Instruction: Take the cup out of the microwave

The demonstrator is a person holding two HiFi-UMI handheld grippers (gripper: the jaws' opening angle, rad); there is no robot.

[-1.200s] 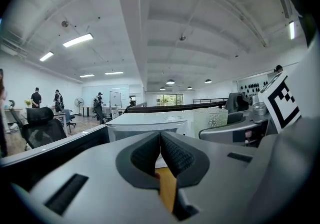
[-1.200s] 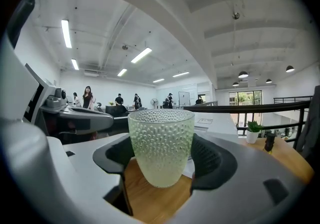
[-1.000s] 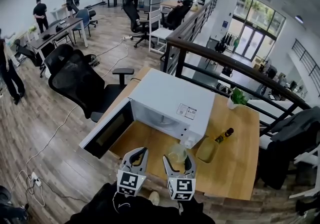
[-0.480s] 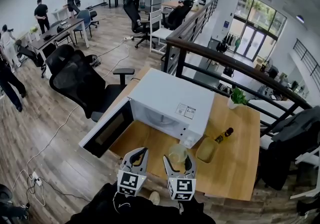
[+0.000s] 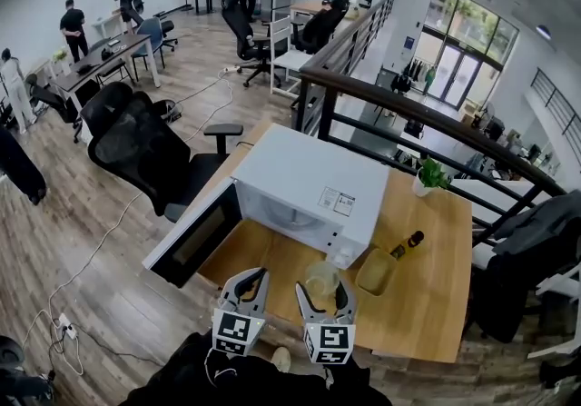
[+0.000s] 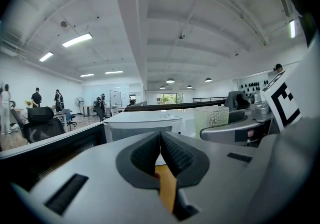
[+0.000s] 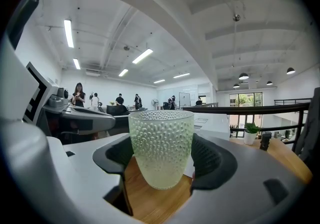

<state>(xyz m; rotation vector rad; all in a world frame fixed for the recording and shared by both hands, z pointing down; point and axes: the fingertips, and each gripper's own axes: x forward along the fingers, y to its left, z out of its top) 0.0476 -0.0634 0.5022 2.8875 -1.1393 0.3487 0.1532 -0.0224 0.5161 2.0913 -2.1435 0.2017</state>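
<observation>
The cup (image 5: 321, 278) is pale green dimpled glass and stands upright outside the white microwave (image 5: 309, 182), just before its front right corner. My right gripper (image 5: 323, 292) is shut on the cup (image 7: 161, 153), a dark pad against each side, with the wooden table showing under its base. The microwave door (image 5: 195, 236) hangs open to the left. My left gripper (image 5: 248, 282) hovers in front of the open cavity, its pads (image 6: 172, 155) pressed together with nothing between them. From the left gripper view the cup (image 6: 211, 116) shows at the right.
On the wooden table (image 5: 427, 304), right of the cup, lie a yellowish dish (image 5: 375, 272) and a dark bottle (image 5: 408, 244); a small plant (image 5: 430, 177) stands further back. A black office chair (image 5: 145, 145) is left of the table, and a dark railing (image 5: 408, 113) runs behind.
Both grippers and the cup have stayed where they were. Only people at the far left of the room have shifted.
</observation>
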